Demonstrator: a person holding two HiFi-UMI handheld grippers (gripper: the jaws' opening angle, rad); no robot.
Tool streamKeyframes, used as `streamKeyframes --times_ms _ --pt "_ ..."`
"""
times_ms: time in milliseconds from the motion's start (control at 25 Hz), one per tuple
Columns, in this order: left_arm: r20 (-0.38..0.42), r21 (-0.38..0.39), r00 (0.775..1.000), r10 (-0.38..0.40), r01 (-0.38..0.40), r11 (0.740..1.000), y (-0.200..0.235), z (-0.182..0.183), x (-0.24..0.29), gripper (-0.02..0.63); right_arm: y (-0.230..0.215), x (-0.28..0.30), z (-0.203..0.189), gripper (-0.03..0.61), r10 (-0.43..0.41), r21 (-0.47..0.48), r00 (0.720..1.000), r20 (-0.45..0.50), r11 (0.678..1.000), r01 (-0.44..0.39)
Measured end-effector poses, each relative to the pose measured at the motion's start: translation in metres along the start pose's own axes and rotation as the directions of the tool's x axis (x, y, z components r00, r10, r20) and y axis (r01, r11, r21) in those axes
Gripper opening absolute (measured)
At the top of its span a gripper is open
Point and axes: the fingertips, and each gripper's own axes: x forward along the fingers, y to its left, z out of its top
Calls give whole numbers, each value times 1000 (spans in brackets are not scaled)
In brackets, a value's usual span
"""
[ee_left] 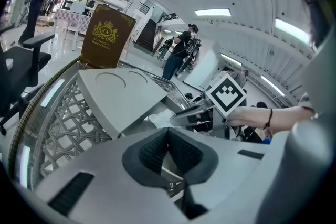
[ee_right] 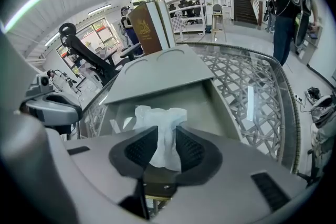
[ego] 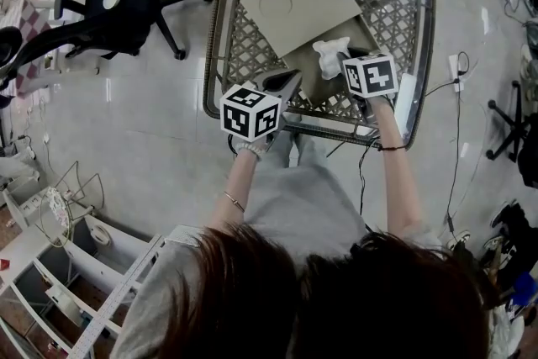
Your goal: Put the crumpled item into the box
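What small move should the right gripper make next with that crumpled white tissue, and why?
Probably lift the right gripper straight up and back, jaws kept apart. The crumpled tissue stands between its jaws over the inside of the box, below the raised lid, and the jaws do not look clamped on it, so backing away should leave it inside.

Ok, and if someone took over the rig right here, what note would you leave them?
Left tongs: tips together at the box's front edge; whether they pinch it is unclear.
Right tongs: apart, with the crumpled paper between them, over the open box.
Done: paper brought to the box.
Left: let it drop inside, then draw the right tongs back.
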Motion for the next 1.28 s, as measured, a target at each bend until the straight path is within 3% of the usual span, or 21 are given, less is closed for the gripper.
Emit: streamKeyframes --times_ms 160,440,720,1280 --pt "0 0 1000 -3 3 1000 0 0 1 18 -4 0 2 144 -19 14 1000 17 1000 19" --pt "6 12 1000 -10 10 1000 -5 3 -3 17 -3 -13 11 141 -27 42 997 70 999 24" --pt "22 47 1000 -20 18 999 -13 16 -10 17 8 -38 21 38 -8 8 989 147 1000 7" --pt "65 151 995 -72 62 987 -35 53 -26 17 28 -96 38 21 35 11 937 347 999 -41"
